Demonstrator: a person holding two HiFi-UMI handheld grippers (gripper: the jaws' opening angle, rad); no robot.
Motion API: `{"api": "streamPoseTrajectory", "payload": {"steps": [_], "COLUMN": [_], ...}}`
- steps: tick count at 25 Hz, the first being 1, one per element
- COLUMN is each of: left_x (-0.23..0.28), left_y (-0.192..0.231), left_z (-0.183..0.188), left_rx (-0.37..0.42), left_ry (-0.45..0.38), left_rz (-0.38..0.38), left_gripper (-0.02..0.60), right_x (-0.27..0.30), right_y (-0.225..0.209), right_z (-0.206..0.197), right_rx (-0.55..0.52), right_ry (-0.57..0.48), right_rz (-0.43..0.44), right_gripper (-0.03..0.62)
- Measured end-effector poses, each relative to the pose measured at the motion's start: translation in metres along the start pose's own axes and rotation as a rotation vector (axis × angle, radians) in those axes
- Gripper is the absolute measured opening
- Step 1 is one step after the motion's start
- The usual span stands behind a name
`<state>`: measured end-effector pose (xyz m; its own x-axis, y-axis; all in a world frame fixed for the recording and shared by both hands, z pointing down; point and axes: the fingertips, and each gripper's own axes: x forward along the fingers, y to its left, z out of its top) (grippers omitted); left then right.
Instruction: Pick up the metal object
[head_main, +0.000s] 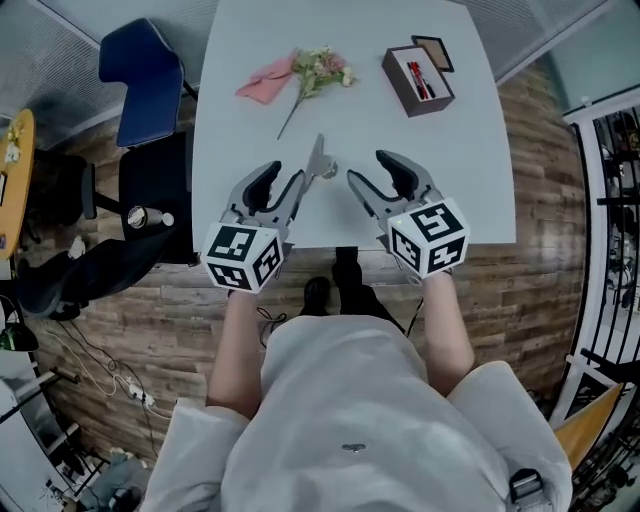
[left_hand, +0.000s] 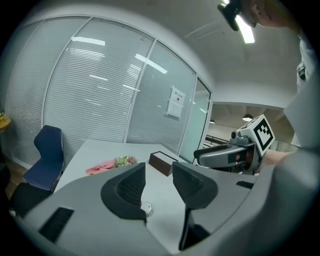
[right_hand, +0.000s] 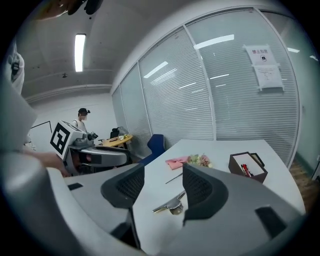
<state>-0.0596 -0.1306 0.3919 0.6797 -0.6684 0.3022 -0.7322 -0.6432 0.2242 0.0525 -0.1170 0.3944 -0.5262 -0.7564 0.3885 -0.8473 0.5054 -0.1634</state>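
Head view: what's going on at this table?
A person holds a gripper in each hand at the near edge of a white table. The left gripper and the right gripper are both open, with nothing between their jaws. The metal object lies flat on the table between them and is not gripped. A pink cloth, a flower sprig and a brown box with pens sit farther back, untouched.

Item: metal object (head_main: 319, 158). Silvery, with a slim handle and a rounded head. I see it lying flat and free on the white table (head_main: 250, 140), near the front edge.
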Motion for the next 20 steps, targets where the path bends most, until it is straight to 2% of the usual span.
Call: {"api": "streamPoseTrajectory", "payload": {"steps": [7,12,20], "left_x": [0.024,0.035,0.035], "left_y": [0.014,0.025,0.041], "left_z": [-0.008,-0.016,-0.042], "left_rx": [-0.03,-0.044,-0.093], "left_ry": [0.026,0.038,0.077], "left_rz": [0.059,0.113,0.202], "left_gripper": [0.17,0.17,0.17], "right_x": [0.032,0.057,0.084], "right_y": [-0.02,-0.029,-0.031], "right_z": [-0.017,-0.033,-0.061], "right_rx": [-0.023,-0.083,-0.125], "right_ry": [0.07,0.138,0.229], "right_rz": [0.083,0.142,0.232], "right_gripper": [0.259,0.274,0.283]}}
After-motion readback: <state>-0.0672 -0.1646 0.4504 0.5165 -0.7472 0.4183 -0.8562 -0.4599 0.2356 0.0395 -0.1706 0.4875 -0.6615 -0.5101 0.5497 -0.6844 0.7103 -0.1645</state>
